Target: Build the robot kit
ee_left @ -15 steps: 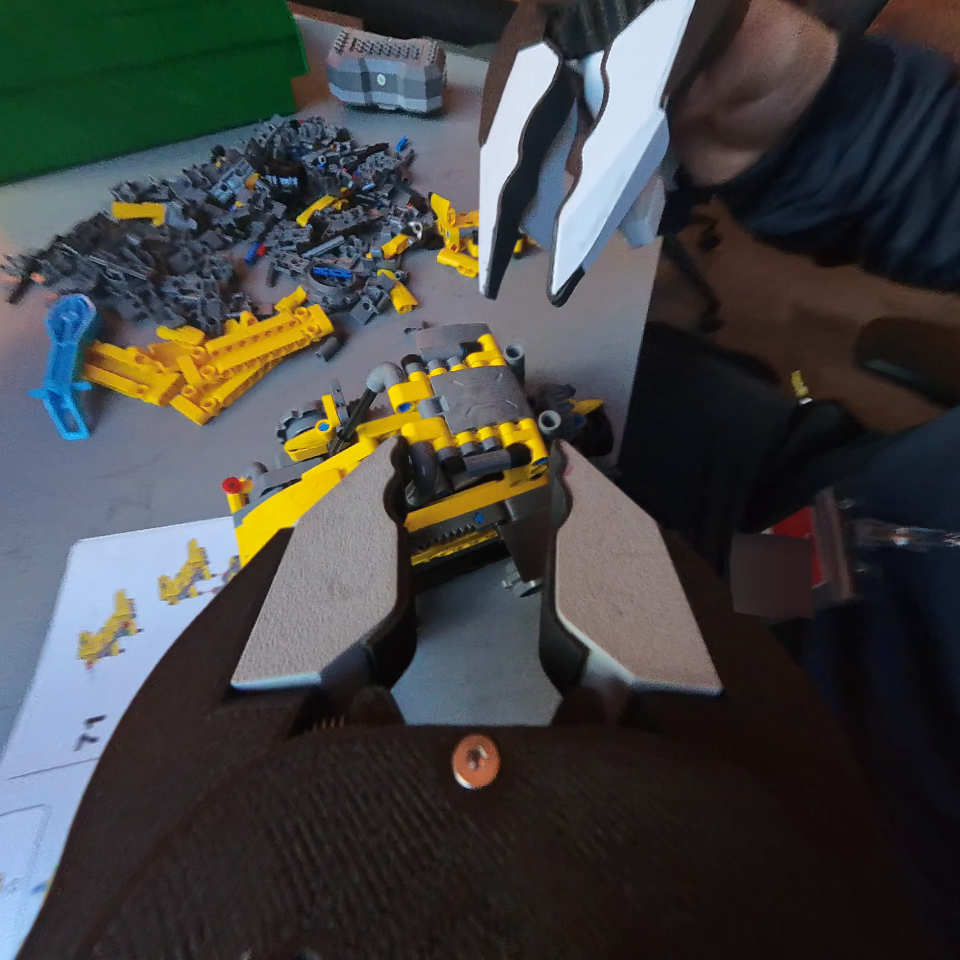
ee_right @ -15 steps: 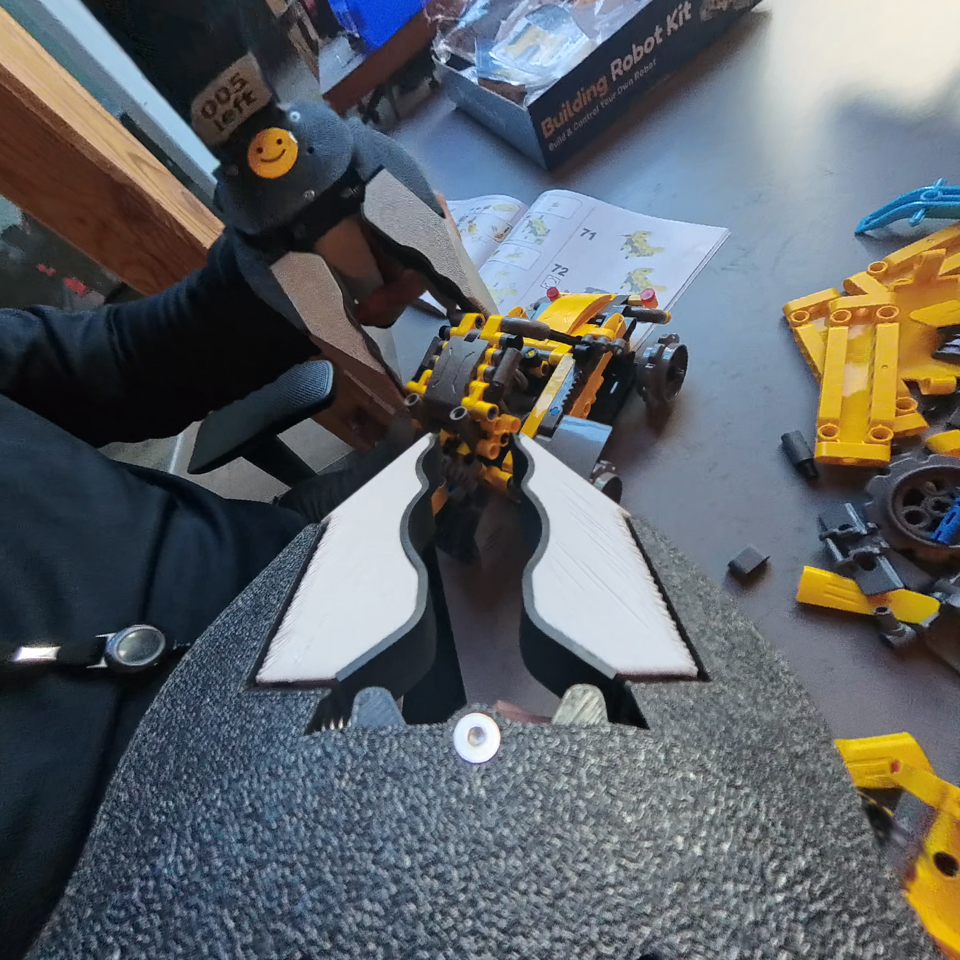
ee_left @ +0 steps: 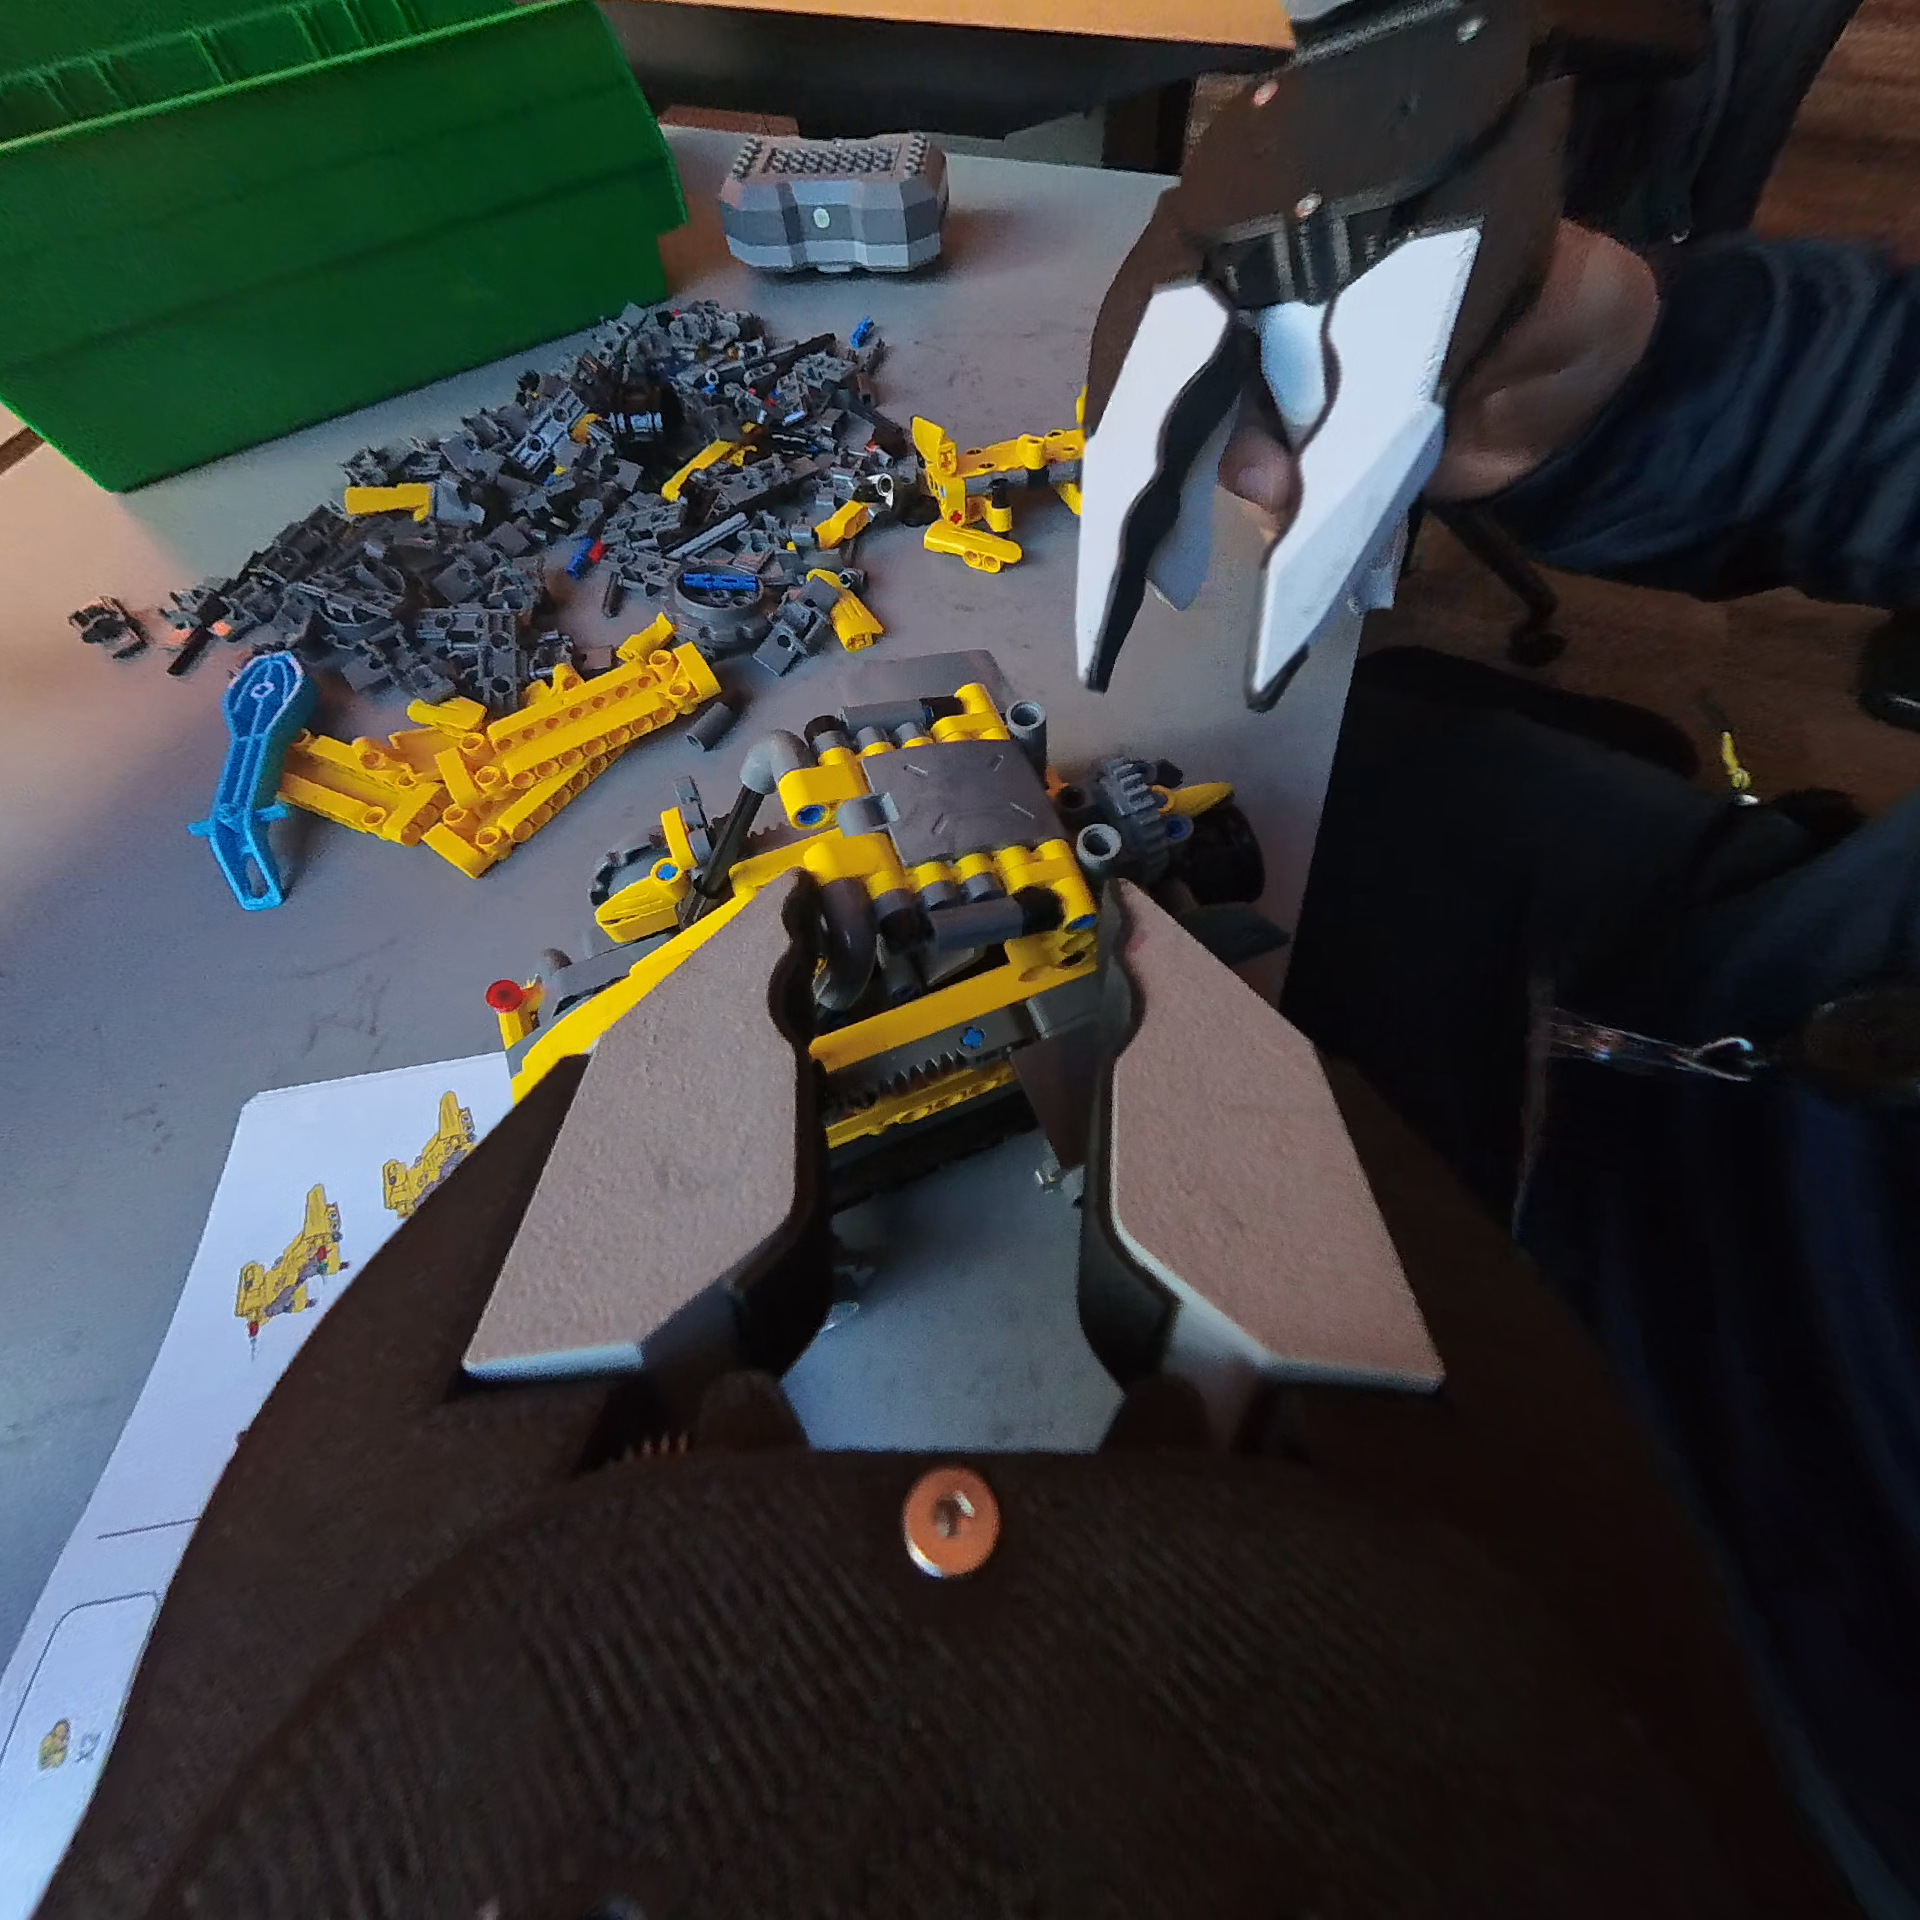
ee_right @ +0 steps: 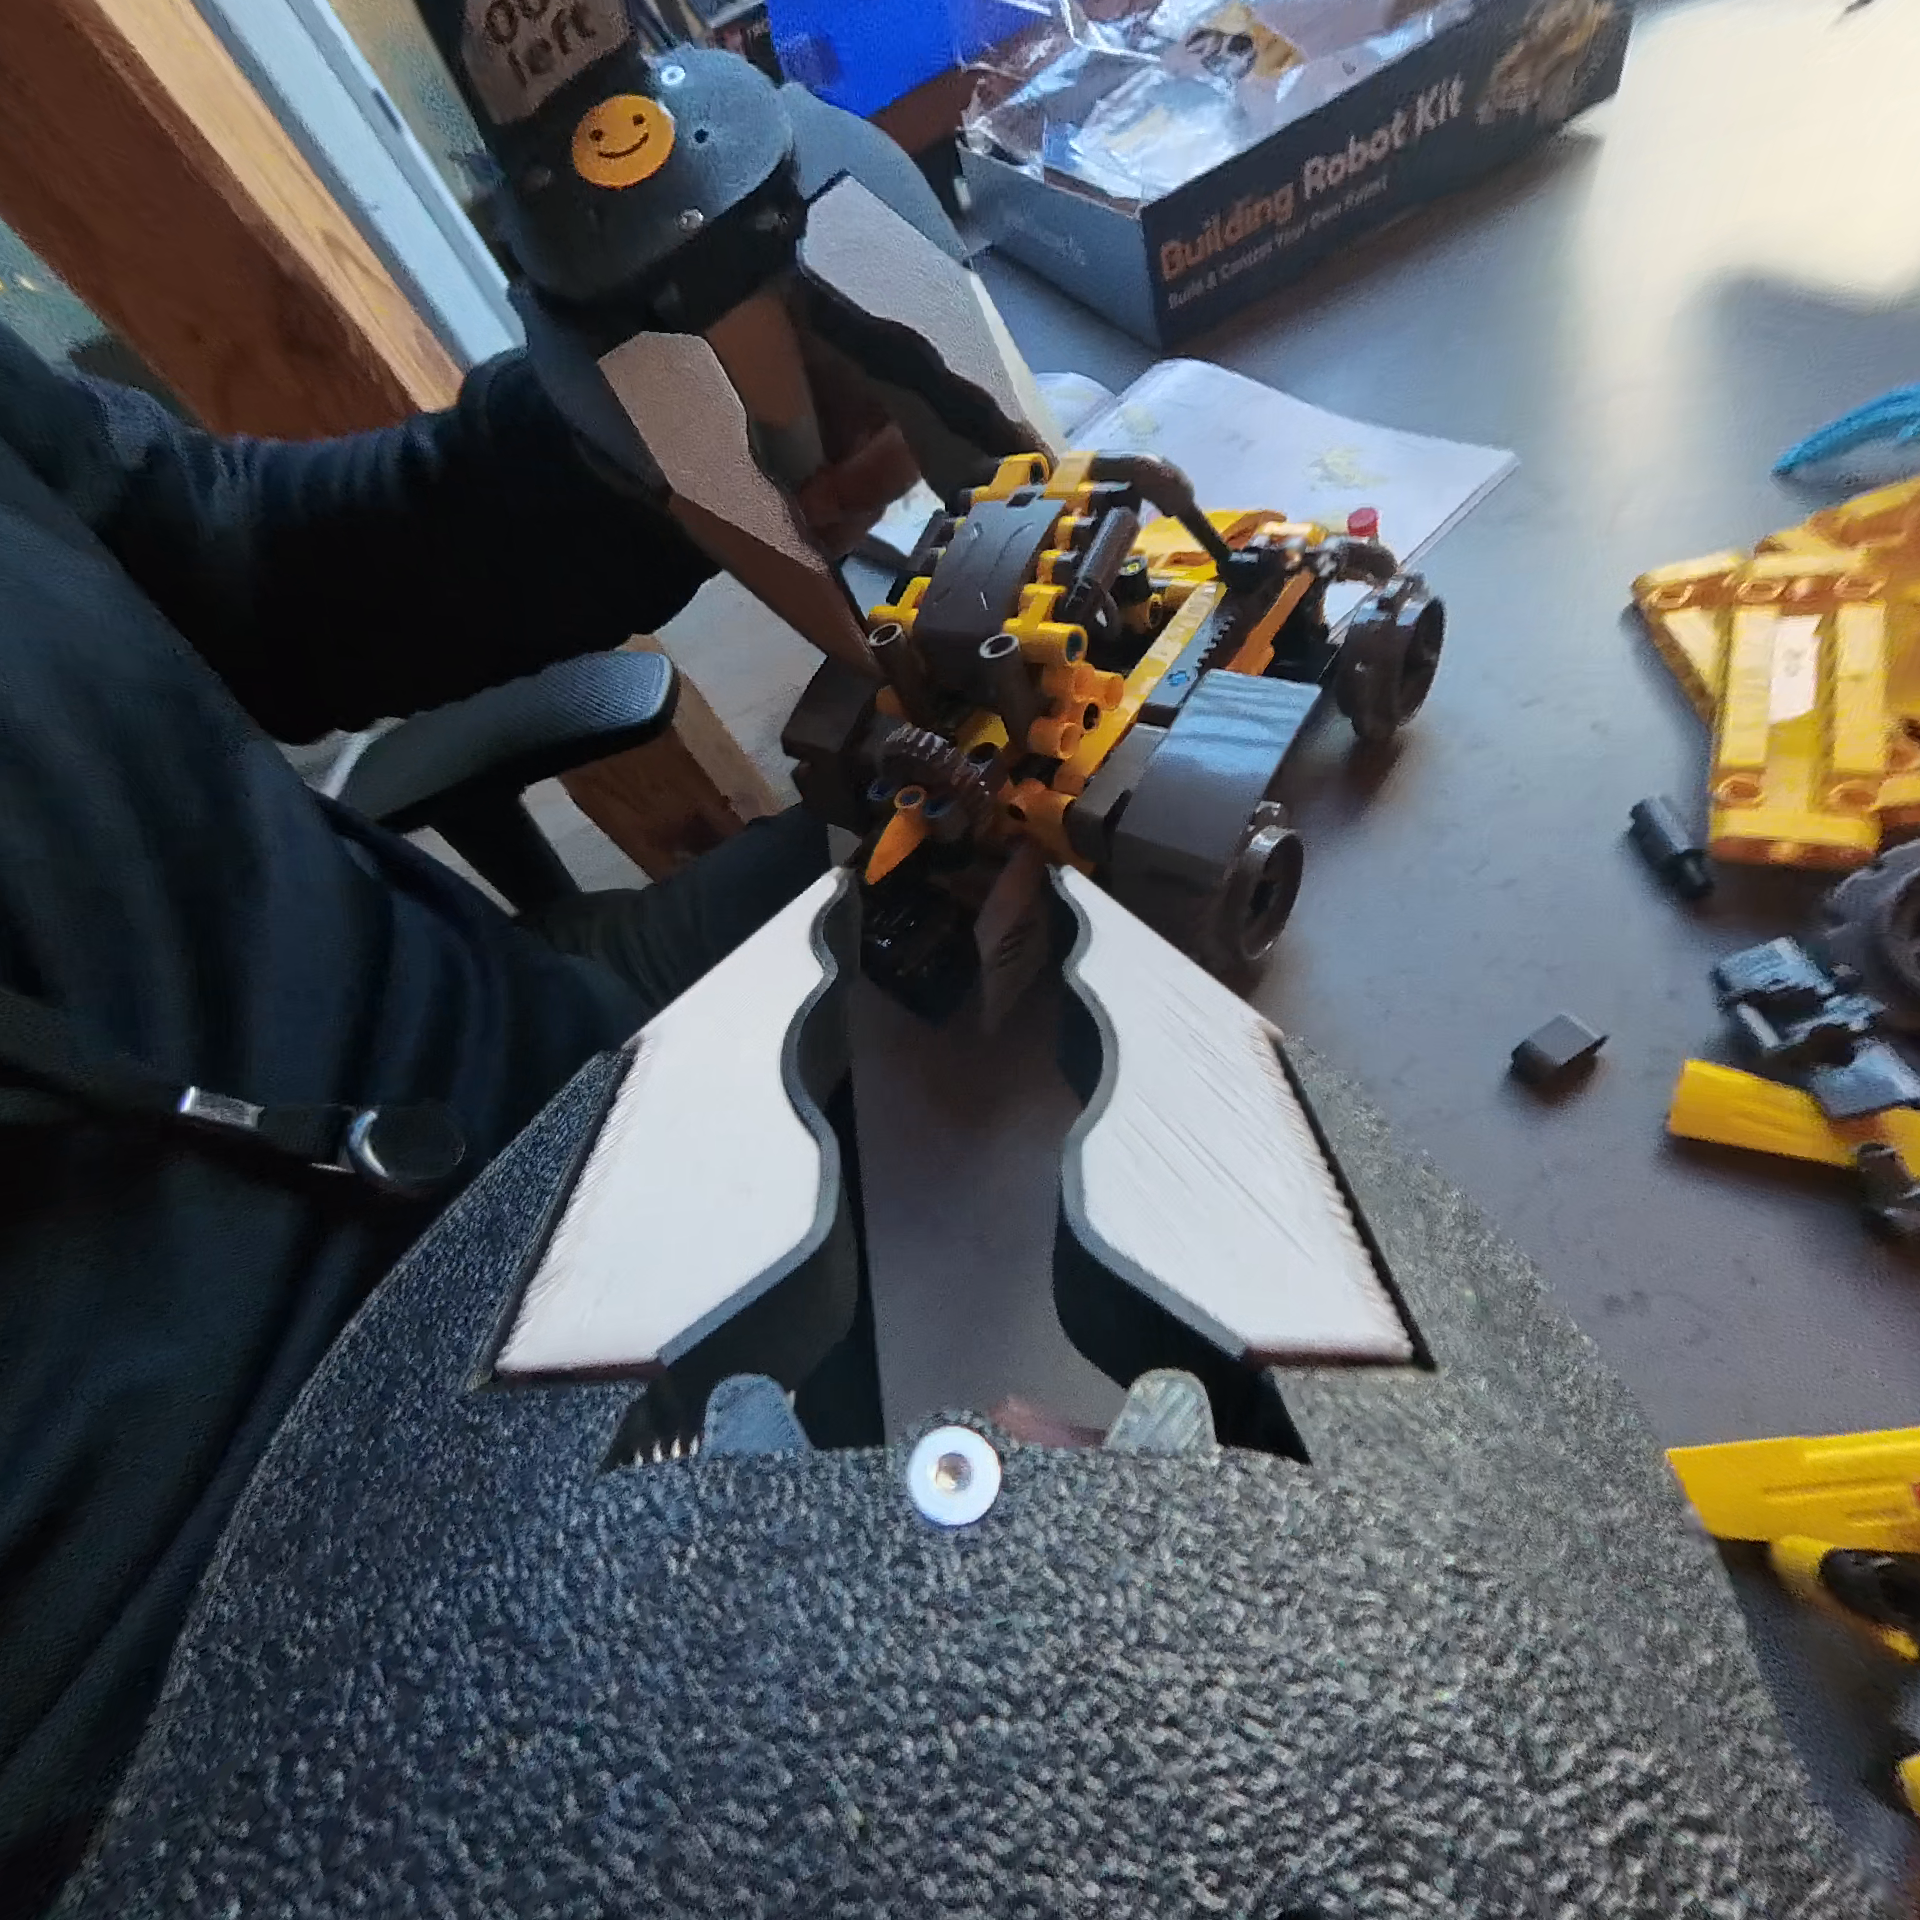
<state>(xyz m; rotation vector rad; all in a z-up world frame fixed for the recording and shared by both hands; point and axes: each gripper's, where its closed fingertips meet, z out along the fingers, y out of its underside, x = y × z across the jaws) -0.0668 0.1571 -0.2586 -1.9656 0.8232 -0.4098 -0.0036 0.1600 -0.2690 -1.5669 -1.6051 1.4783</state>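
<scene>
While the left tool (ee_left: pixel 951 914) is clenched on the rear of the yellow brick vehicle (ee_left: pixel 914 862) at the worktop (ee_left: pixel 208 1018) edge and the right tool (ee_left: pixel 1174 691) hangs released above it, a slipping grip could drop it overboard.

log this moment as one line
left gripper: shut on yellow vehicle model | right gripper: open, near model's rear | table: loose parts

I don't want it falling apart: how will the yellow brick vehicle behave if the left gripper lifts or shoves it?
The yellow brick vehicle probably rolls when pushed, since its wheels rest on the table. It is likely fragile: clipped-on pieces and an exposed gear could pop off. The left gripper grips one end, so it may sag.
</scene>
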